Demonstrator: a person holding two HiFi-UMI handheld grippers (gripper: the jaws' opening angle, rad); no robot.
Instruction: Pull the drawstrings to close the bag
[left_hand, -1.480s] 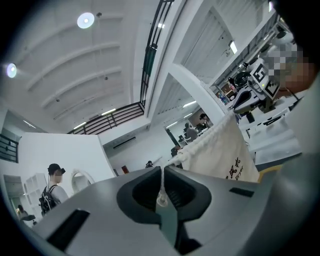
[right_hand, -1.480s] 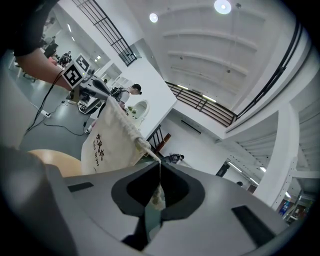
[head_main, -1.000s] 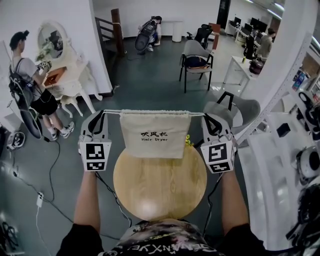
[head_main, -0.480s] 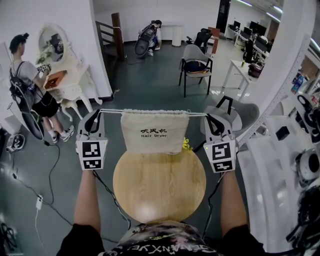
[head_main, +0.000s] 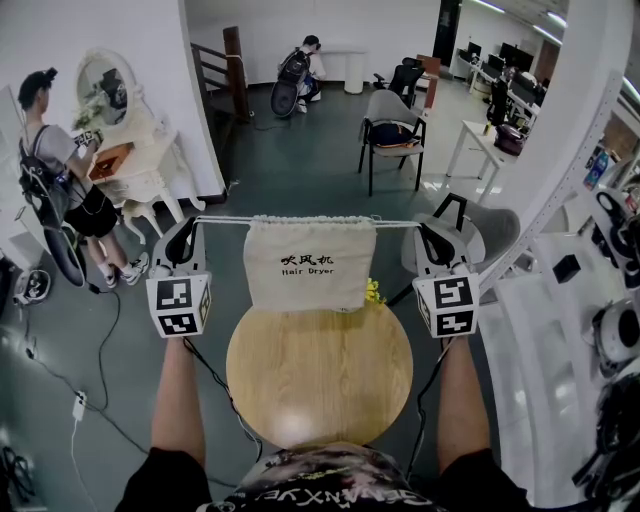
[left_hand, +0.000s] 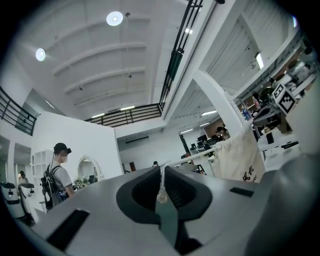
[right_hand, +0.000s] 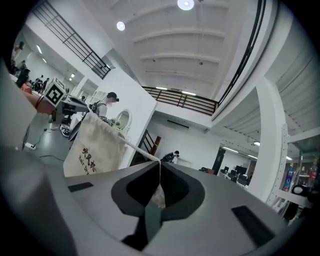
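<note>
A cream drawstring bag (head_main: 310, 263) with dark print hangs above the far edge of a round wooden table (head_main: 320, 385). Its mouth is gathered on white drawstrings pulled taut and level to both sides. My left gripper (head_main: 197, 223) is shut on the left drawstring (head_main: 225, 220); my right gripper (head_main: 424, 226) is shut on the right drawstring (head_main: 397, 224). In the left gripper view the cord (left_hand: 200, 156) runs from the closed jaws to the bag (left_hand: 242, 160). In the right gripper view the cord (right_hand: 137, 149) leads from the closed jaws to the bag (right_hand: 92, 147).
A person (head_main: 60, 170) stands at a white vanity with a mirror (head_main: 125, 150) on the left. A grey chair (head_main: 392, 115) stands beyond the bag, another (head_main: 490, 225) behind my right gripper. White desks (head_main: 560, 330) line the right. Cables (head_main: 90, 390) trail over the floor.
Both grippers have moved outward and a little up with the drawstrings. The strings show longer on each side, and the bag's mouth is gathered narrower.
</note>
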